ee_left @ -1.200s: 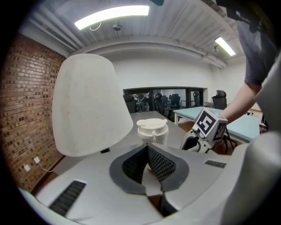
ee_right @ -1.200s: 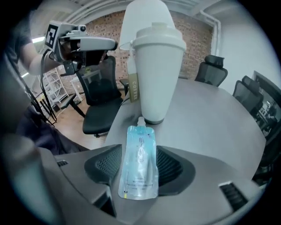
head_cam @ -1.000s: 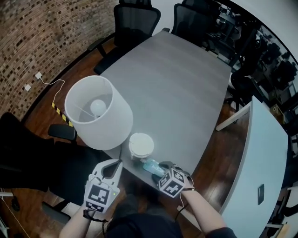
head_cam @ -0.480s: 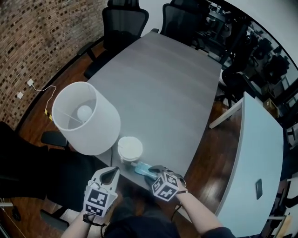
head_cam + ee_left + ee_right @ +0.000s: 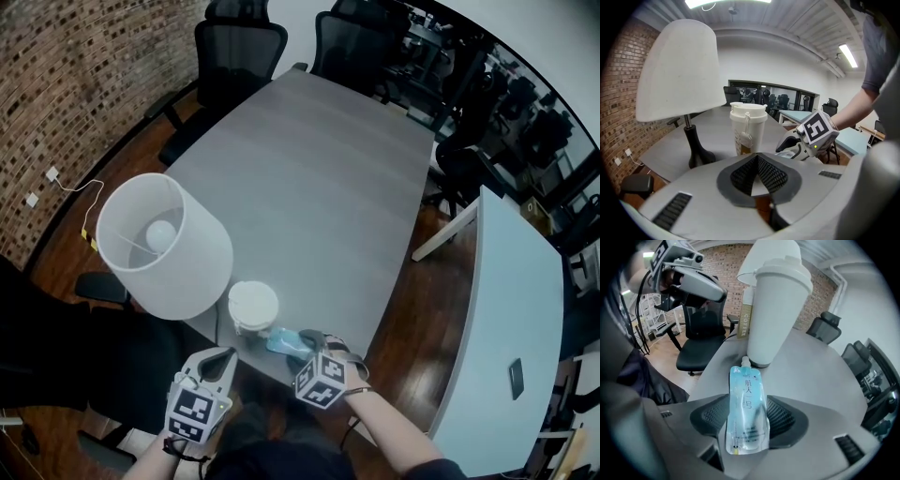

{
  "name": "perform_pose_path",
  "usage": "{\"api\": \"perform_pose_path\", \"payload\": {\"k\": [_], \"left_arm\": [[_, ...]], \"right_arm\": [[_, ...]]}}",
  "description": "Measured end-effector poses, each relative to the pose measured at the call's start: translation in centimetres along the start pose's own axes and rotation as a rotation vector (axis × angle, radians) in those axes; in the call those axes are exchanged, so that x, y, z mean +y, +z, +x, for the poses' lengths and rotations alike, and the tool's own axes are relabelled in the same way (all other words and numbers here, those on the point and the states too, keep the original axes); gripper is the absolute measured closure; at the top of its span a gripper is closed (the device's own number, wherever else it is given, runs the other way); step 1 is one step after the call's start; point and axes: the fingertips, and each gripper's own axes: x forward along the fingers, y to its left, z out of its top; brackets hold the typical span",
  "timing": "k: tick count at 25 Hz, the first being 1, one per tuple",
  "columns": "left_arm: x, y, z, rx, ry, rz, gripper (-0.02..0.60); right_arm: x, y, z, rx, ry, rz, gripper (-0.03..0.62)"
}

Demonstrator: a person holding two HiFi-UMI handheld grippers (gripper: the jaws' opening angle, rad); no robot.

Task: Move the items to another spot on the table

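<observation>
When you look down from the head view, a long grey counter [image 5: 309,169] has a white lamp [image 5: 164,246] near its close end. A white cup with a lid [image 5: 253,306] stands just beside the lamp. A small blue pouch [image 5: 279,341] lies flat by the cup, right at the edge of the counter. The left tongs [image 5: 223,356] hang off the edge, below the lamp. The right tongs [image 5: 307,339] reach down over the pouch. Black chairs [image 5: 239,47] stand at the far end.

In the left gripper view, the left tongs [image 5: 757,176] are clenched tight with nothing between them. Past them stand the lamp [image 5: 679,70] and the cup [image 5: 748,129], which has a tea tag hanging down its side. The right tongs [image 5: 785,149] are low on the right.

In the right gripper view, the right tongs [image 5: 747,420] are released and have just been opening wider. The pouch [image 5: 746,399] lies flat on the counter between the two jaws. Its little cap points at the bottom of the cup [image 5: 778,301].
</observation>
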Motion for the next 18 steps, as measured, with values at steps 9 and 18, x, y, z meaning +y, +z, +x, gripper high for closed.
{"api": "perform_pose_path", "payload": {"k": [9,18], "left_arm": [[-1.6,0.3,0.1,-0.027,-0.079,-0.001,0.577],[-1.8,0.3,0.6,-0.026,-0.113,0.032,0.577]], "right_arm": [[0.4,0.1,0.1,0.026,0.181,0.135,0.386],[1.6,1.1,-0.1,-0.039,0.179,0.251,0.520]]}}
